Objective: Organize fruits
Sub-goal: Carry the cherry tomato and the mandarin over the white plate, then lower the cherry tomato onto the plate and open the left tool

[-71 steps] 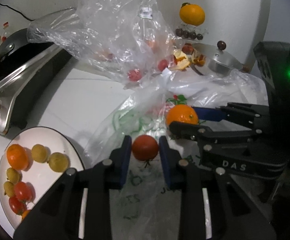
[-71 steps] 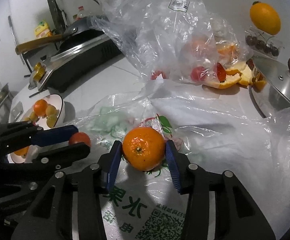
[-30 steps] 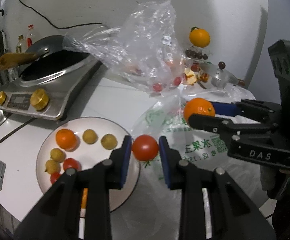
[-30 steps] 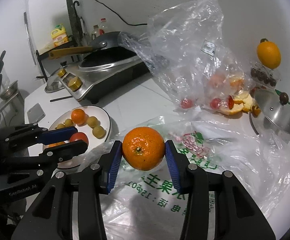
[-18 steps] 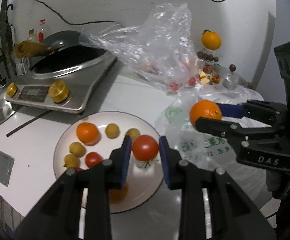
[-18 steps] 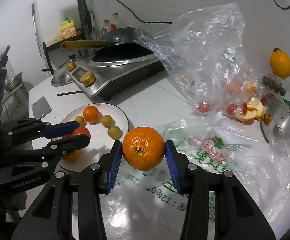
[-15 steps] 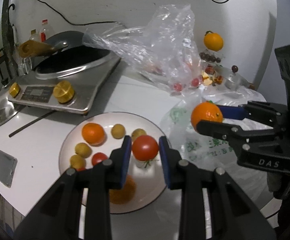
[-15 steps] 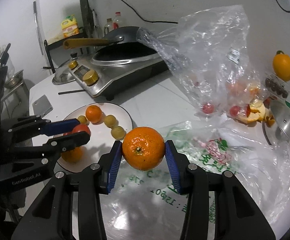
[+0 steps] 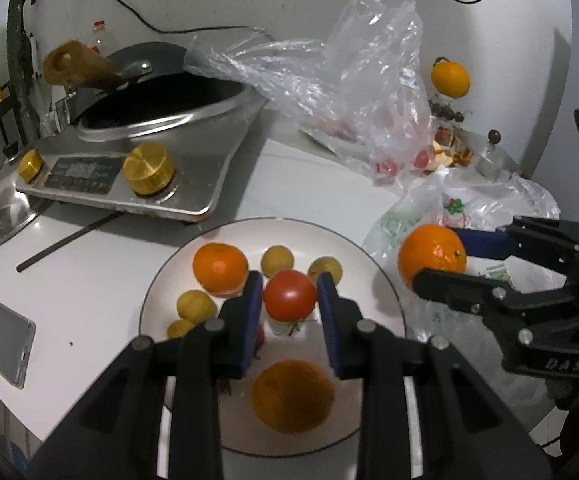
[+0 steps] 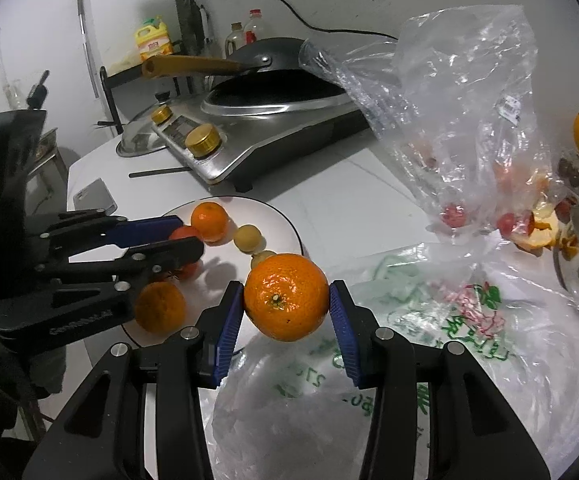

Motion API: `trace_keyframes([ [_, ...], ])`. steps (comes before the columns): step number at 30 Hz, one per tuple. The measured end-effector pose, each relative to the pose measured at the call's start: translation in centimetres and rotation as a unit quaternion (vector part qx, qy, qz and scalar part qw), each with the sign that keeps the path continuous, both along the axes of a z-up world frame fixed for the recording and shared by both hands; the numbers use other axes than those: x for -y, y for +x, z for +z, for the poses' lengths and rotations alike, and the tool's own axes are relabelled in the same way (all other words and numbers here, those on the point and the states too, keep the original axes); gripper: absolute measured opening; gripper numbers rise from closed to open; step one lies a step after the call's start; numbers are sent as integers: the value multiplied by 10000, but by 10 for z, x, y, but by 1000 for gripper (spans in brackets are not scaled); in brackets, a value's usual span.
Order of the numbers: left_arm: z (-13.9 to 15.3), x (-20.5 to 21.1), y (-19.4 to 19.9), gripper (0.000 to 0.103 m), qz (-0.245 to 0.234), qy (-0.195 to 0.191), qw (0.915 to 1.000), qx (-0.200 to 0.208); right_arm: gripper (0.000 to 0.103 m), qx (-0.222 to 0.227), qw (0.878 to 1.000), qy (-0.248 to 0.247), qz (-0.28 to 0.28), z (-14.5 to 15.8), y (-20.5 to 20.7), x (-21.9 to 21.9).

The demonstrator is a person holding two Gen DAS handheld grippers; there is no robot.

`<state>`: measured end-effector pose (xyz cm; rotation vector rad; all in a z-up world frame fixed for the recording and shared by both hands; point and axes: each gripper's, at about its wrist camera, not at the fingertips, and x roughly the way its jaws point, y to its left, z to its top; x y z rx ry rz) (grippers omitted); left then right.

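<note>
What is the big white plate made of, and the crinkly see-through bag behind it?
The plate looks like glazed ceramic: white, smooth and shiny, with a thin dark rim, though hard plastic is possible. The bag looks like thin clear plastic film: you see through it, and it is creased and glinting.

The left tongs (image 9: 290, 308) angle downward, pads clamped on a tomato (image 9: 290, 295) above the plate (image 9: 385, 300). The right tongs (image 10: 286, 316) grip an orange (image 10: 286, 297) just beside that plate's rim.
</note>
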<state>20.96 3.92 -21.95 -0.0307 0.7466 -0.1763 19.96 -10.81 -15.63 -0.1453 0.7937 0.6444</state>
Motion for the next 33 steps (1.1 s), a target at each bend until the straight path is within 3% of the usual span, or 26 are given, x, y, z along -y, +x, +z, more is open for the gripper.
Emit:
trace_keyframes([
  [18, -27, 16, 30, 29, 1, 340, 9987, -378, 46, -191, 9997, 117, 34, -18, 16, 3],
  [33, -33, 15, 32, 33, 63, 350, 9981, -496, 46, -234, 9996, 163, 13, -19, 16, 5],
])
